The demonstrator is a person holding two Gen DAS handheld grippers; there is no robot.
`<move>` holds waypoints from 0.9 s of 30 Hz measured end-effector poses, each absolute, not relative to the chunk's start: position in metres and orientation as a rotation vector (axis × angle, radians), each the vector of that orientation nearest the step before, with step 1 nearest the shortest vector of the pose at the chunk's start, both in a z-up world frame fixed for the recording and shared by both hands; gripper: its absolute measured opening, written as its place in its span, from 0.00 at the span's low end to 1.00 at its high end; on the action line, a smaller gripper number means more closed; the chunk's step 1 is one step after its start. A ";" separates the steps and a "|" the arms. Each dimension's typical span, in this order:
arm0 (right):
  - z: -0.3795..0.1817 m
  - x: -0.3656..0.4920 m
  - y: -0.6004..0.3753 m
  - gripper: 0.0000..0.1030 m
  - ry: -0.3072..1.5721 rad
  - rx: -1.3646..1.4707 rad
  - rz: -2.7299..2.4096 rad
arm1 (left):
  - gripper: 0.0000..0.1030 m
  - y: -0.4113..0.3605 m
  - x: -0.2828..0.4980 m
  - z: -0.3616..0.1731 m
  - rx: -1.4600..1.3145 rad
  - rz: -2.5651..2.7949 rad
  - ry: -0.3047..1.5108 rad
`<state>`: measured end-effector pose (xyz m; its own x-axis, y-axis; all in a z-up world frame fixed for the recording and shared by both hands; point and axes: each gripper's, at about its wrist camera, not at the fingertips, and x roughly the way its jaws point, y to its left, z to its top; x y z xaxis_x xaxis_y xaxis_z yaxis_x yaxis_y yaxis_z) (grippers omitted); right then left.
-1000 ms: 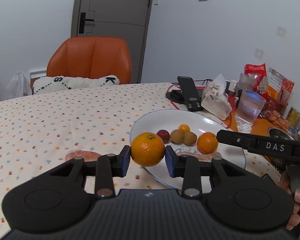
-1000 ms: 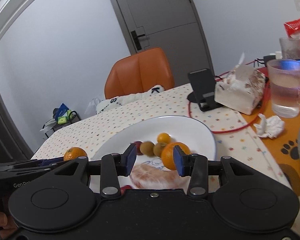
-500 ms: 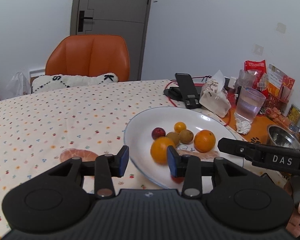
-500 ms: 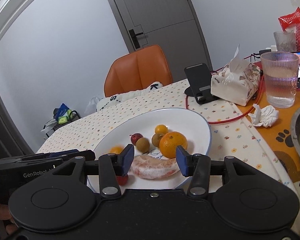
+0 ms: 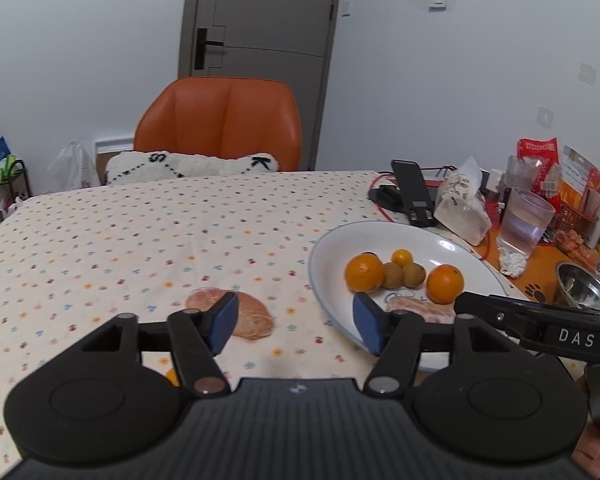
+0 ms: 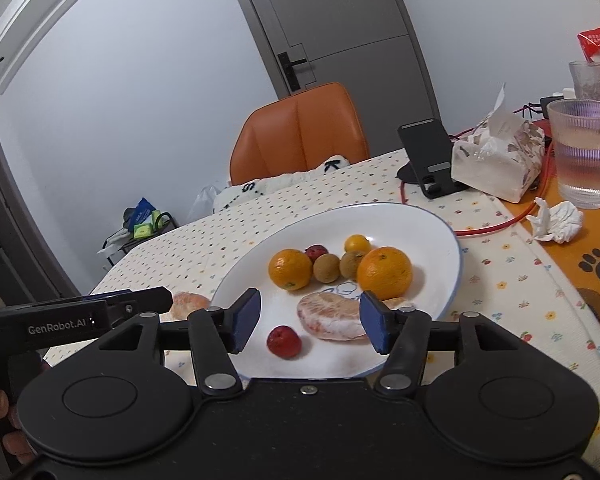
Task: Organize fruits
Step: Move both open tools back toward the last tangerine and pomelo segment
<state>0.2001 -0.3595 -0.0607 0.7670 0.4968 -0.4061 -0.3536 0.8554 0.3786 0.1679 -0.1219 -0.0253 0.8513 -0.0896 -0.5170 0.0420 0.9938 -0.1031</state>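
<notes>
Released orange now hides plum; left gripper empty.

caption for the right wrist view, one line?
Open right gripper hovering over a white plate holding two oranges and smaller fruit.

Free room: we find bare counter left of the plate and beyond it up to the chair. Obstacles: right of the plate stand a phone stand, tissue pack and glass; a grapefruit piece lies just left.
</notes>
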 end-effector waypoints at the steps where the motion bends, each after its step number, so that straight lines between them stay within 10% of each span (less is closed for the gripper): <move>1: -0.061 0.199 -0.358 0.56 0.519 0.287 0.471 | 0.67 -0.121 0.166 -0.025 -0.088 -0.062 0.546; 16: -0.056 0.188 -0.339 0.96 0.514 0.260 0.514 | 0.86 -0.096 0.137 -0.024 -0.074 -0.016 0.528; 27: -0.055 0.181 -0.324 1.00 0.524 0.239 0.538 | 0.91 -0.074 0.117 -0.026 -0.127 0.029 0.513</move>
<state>0.1813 -0.3236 -0.0548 0.7323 0.5435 -0.4103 -0.4246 0.8354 0.3489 0.1174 -0.0743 -0.0263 0.8712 -0.0037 -0.4910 -0.0599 0.9917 -0.1137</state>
